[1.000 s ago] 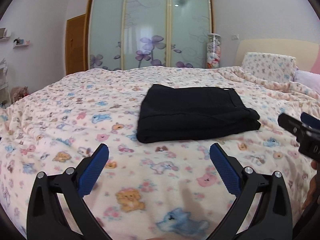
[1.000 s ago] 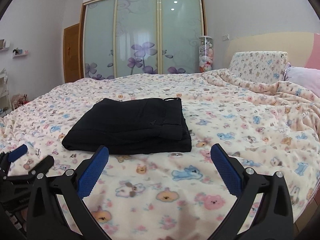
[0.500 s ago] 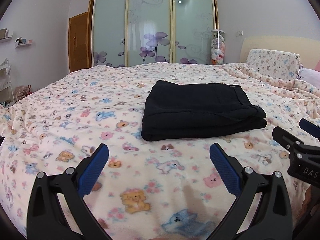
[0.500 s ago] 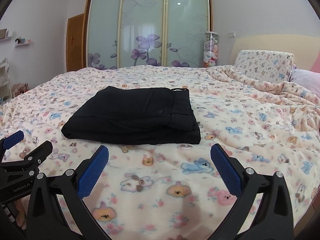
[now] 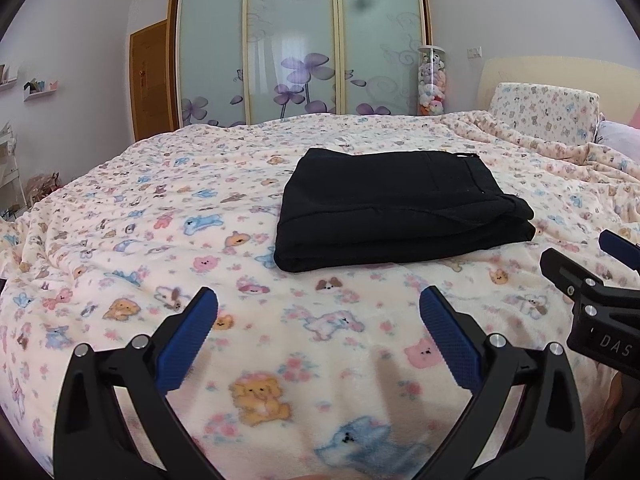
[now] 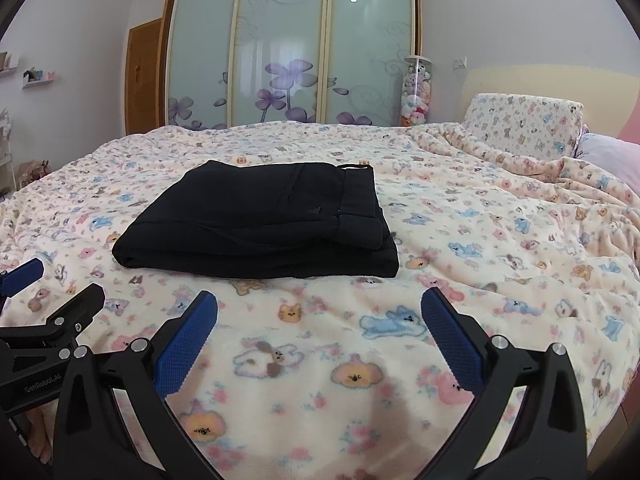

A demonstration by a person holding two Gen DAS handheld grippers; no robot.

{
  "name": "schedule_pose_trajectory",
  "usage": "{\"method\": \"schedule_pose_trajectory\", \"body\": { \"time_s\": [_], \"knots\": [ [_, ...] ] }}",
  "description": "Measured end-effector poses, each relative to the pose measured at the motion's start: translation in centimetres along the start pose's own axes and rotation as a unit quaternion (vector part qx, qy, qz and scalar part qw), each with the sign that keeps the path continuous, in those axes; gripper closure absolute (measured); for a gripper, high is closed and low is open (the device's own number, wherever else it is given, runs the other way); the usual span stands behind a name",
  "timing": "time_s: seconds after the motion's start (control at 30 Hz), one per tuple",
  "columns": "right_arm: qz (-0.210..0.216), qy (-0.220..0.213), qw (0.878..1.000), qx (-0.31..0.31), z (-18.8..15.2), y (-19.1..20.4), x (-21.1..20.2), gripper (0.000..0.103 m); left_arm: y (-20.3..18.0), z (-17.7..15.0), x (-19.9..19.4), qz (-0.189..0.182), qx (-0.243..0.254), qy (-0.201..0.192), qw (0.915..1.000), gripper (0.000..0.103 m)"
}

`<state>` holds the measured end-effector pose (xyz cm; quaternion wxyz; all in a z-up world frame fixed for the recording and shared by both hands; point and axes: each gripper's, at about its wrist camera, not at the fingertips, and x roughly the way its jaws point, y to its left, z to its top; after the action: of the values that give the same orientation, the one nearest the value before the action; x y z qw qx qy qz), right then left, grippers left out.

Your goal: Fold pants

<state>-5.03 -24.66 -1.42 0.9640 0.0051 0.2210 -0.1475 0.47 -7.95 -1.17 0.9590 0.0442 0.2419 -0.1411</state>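
Note:
The black pants [image 5: 400,208] lie folded into a flat rectangle on the bed, waistband end to the right; the right wrist view shows the same pants [image 6: 264,220] ahead and left of centre. My left gripper [image 5: 318,332] hovers open over the blanket, short of the pants, holding nothing. My right gripper [image 6: 319,332] is also open and empty, likewise nearer than the pants. Each gripper shows in the other's view: the right gripper [image 5: 592,276] at the right edge, the left gripper [image 6: 44,308] at the left edge.
The bed is covered by a cream blanket [image 5: 160,248] printed with animals. A matching pillow [image 5: 544,112] and headboard stand at the right. Sliding wardrobe doors [image 5: 296,48] with purple flowers, a wooden door [image 5: 152,80] and a clear tube of plush toys [image 5: 431,80] stand behind the bed.
Both grippers have drawn back slightly toward the near bed edge and steadied; the pants have not moved and both grippers stay open.

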Motion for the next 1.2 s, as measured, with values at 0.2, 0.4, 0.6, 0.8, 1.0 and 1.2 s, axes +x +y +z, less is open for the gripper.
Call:
{"method": "schedule_pose_trajectory", "body": {
  "time_s": [0.2,0.4,0.6,0.8,1.0,1.2],
  "knots": [
    [0.001,0.005,1.000,0.003,-0.10,-0.11,0.23,0.001,0.23,-0.07,0.31,-0.001,-0.005,0.004,1.0000,0.002],
    [0.002,0.009,1.000,0.006,-0.18,-0.08,0.29,0.001,0.32,-0.13,0.44,-0.001,-0.006,0.007,1.0000,0.002],
    [0.002,0.012,1.000,0.007,-0.22,-0.14,0.48,0.001,0.12,-0.23,0.48,-0.003,-0.003,0.009,1.0000,0.002],
    [0.001,0.015,1.000,0.006,-0.40,-0.18,0.61,0.001,0.08,-0.32,0.64,-0.006,0.000,0.012,0.9999,0.002],
    [0.002,0.018,1.000,0.007,-0.53,-0.26,0.82,0.001,0.01,-0.35,0.72,-0.009,0.004,0.014,0.9999,0.002],
    [0.003,0.021,1.000,0.007,-0.61,-0.27,0.89,0.001,-0.04,-0.36,0.72,-0.009,0.004,0.014,0.9999,0.002]
  ]
}}
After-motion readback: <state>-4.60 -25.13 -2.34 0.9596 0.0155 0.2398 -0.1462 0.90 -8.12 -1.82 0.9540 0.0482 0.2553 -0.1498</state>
